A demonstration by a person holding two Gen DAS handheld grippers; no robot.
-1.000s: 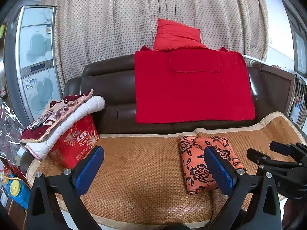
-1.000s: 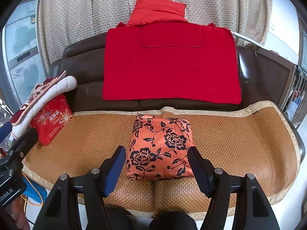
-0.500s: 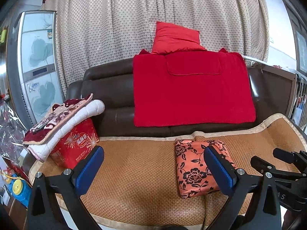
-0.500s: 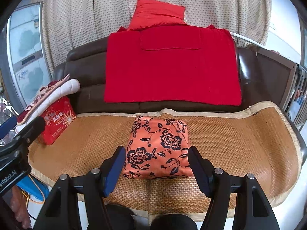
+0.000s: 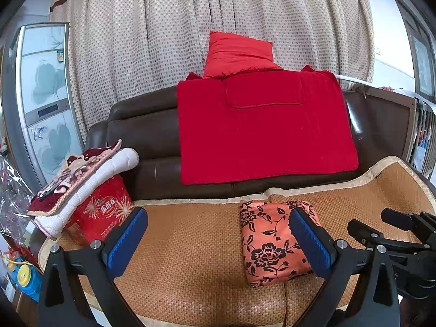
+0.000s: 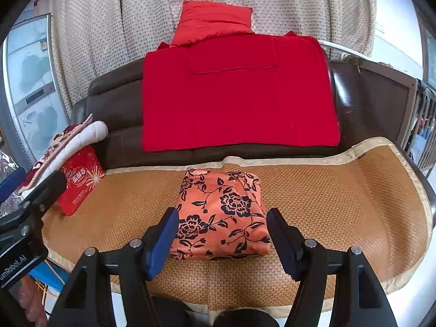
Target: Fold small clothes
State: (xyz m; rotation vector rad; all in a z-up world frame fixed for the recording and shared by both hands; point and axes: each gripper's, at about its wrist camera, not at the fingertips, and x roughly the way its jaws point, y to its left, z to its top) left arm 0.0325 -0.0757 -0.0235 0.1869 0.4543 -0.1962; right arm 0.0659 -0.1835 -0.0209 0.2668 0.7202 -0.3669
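The folded floral garment, orange with black flowers, lies on the woven mat that covers the sofa seat, about midway along it and nearer the mat's back border than its front edge. In the right wrist view the right gripper hangs over the garment's near edge with its fingers spread apart, one on each side of the bundle and holding nothing; whether the pads graze the cloth cannot be told. The left gripper is also released, its blue-padded fingers wide apart over bare mat, and its right finger covers the garment's right edge in that view. Open mat runs broadly to the right of the garment up to the pale border, and a narrower stretch lies to its left before the red box, which sits at the mat's left end with a folded quilt stacked on it. A red blanket drapes the brown sofa back well behind the garment, with a red cushion on top. The mat's front edge is partly hidden by the gripper frames, and the clutter at the far left is cut off and hard to make out.
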